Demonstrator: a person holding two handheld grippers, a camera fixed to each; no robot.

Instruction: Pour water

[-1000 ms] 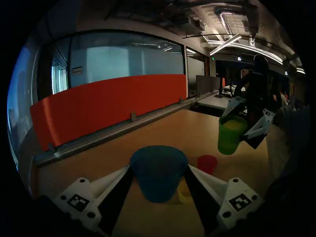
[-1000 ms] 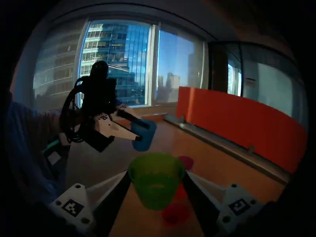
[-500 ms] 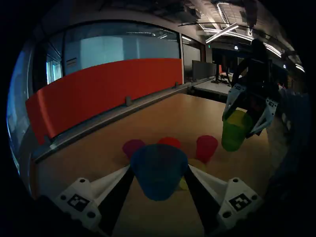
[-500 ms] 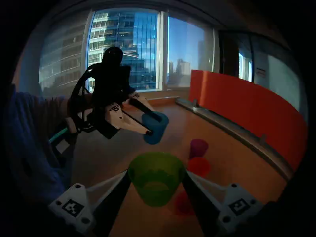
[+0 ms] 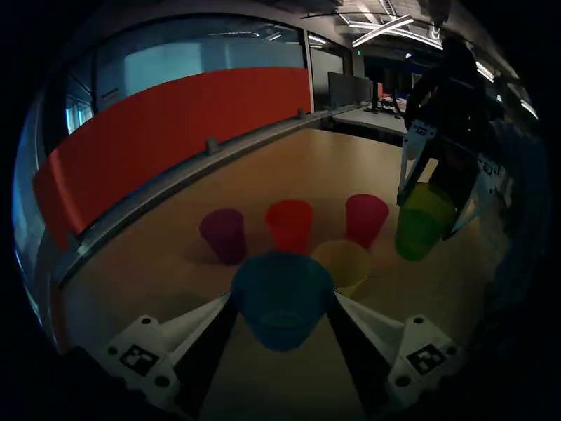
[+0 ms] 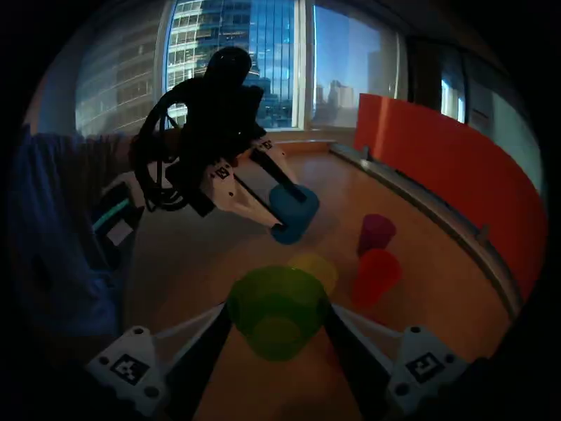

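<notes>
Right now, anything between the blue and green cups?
Yes: a yellow plastic cup stands on the table between the blue plastic cup in the left gripper and the green plastic cup in the right gripper.

A blue cup (image 5: 282, 300), mouth up, is gripped between the fingers of the left gripper (image 5: 280, 303). A translucent green cup (image 5: 419, 223), mouth up, is gripped likewise by the right gripper (image 6: 277, 316). Both are held over the worktop (image 5: 175, 281), well apart. Four more cups are stood upright on it. Purple (image 5: 224, 235), red (image 5: 289, 224) and pink (image 5: 366, 219) are set in a row, apart from the edge carrying the orange screen (image 5: 140, 133). Yellow (image 5: 341, 265) is set just before red and pink. Contents cannot be made out.
</notes>
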